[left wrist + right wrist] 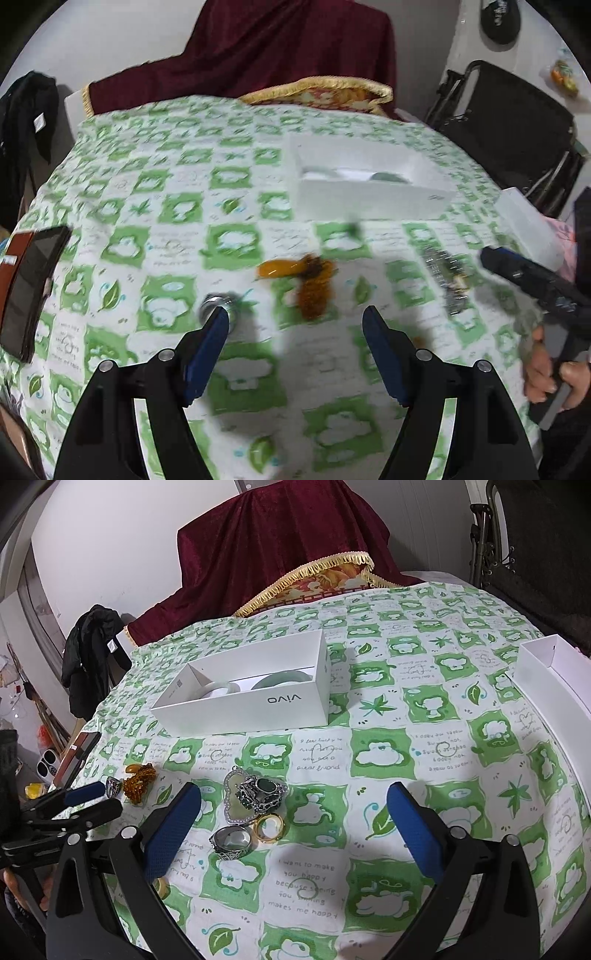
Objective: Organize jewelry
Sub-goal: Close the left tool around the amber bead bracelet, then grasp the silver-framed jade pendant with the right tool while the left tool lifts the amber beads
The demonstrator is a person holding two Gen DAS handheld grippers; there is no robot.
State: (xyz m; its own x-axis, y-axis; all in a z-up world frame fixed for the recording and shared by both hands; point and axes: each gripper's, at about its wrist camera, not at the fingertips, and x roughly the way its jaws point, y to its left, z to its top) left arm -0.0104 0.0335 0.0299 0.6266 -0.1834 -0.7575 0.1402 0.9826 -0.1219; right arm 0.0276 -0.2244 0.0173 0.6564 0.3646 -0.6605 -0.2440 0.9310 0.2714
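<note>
- The left gripper (295, 332) is held spread wide above the table (461, 709), nothing between its jaws; its left fingertip is seen just beside a silver ring (216, 303), probably lined up as the next pick.
- The right gripper (293, 812) is likewise released and empty, poised low over a cluster of jewelry, presumably so that any piece can be reached.
- In that cluster a dark-stoned silver pendant (260, 792) lies on a pale jade plaque (236, 812), with a gold ring (268, 826) and a carved silver band (231, 843) just beside them.
- An amber beaded piece (138, 781) lies apart, toward the left gripper.
- The open white vivo box (243, 686) stands farther back; two pale green bangles (280, 681) are already inside, so it is judged to be the collecting place.
- The box lid (554, 675) is set aside at the right edge, leaving the box accessible.
</note>
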